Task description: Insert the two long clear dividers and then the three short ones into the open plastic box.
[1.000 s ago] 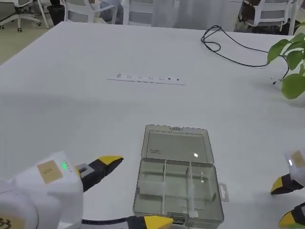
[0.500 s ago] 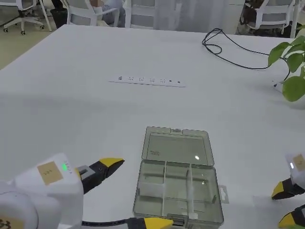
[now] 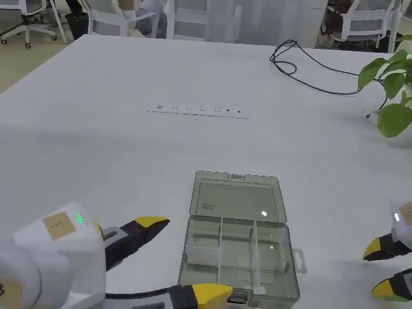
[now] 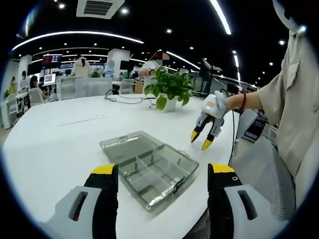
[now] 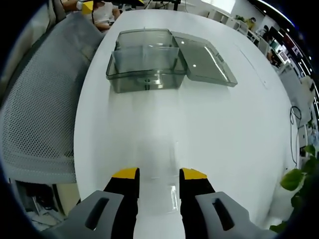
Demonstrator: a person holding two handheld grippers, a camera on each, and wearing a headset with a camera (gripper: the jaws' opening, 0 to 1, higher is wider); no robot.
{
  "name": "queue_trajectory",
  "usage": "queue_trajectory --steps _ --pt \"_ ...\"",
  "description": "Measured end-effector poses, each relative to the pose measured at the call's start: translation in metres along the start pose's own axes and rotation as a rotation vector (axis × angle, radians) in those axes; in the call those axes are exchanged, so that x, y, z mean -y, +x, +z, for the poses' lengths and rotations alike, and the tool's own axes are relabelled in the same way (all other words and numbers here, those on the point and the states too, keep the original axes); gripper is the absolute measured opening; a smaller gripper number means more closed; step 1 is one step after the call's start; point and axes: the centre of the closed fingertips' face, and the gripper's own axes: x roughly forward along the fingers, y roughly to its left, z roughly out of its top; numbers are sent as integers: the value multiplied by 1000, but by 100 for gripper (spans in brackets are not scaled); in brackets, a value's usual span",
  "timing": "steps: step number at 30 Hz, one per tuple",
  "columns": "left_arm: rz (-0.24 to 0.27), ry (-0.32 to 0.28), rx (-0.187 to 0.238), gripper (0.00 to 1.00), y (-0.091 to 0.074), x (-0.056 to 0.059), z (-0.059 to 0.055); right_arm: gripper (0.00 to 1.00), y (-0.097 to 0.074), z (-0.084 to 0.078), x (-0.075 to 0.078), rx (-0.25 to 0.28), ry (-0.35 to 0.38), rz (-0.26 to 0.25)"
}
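**Ana:** Where is the box?

**Ben:** The box (image 3: 283, 286) sits on the white table (image 3: 96, 141), near the person's edge of it. Its lid (image 3: 237, 196) lies open and flat behind it.

**Ana:** Is there anything in it?

**Ben:** Yes. Clear dividers (image 3: 254, 248) stand inside and cut it into little rooms.

**Ana:** What is the left gripper doing?

**Ben:** The left gripper (image 3: 180, 259) is just beside the box, on its left. One yellow tip is out to the left and the other is by the front edge. Its jaws are wide apart and hold nothing. In the left gripper view, the box lies ahead between the two jaws.

**Ana:** And the right gripper?

**Ben:** The right gripper (image 3: 384, 268) is well off to the right of the box. Its jaws are only a little way apart. In the right gripper view, a faint clear piece (image 5: 167, 196) shows between them. Nobody could tell if the jaws pinch it or not.

**Ana:** What else is there?

**Ben:** A green plant (image 3: 389, 84) stands far back on the right.
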Motion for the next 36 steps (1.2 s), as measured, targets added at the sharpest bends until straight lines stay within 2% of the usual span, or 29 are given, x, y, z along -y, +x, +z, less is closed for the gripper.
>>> queue_trajectory --steps 6,8,10,15,19,23,29,32,36 --pt "-13 -78 31 71 0 3 4 32 -17 32 8 80 -12 -74" --pt "-20 -102 35 68 1 4 4 32 -24 53 6 147 -1 -88" --pt "-24 -117 35 64 1 5 4 32 -29 68 3 178 -8 -98" --pt "-45 -180 50 58 3 10 4 32 -36 105 -8 276 -25 -106" --pt "-62 -216 51 49 4 13 3 32 -38 127 -14 321 -59 -118" --pt "-69 -237 60 48 5 15 4 32 -39 147 -20 378 -79 -121" --pt "-102 -273 54 30 5 21 3 32 -35 173 -34 435 -110 -110" --pt "-113 -283 49 25 6 24 2 32 -32 188 -42 473 -131 -96" --pt "-123 -296 46 21 6 25 0 32 -29 199 -51 485 -171 -86"
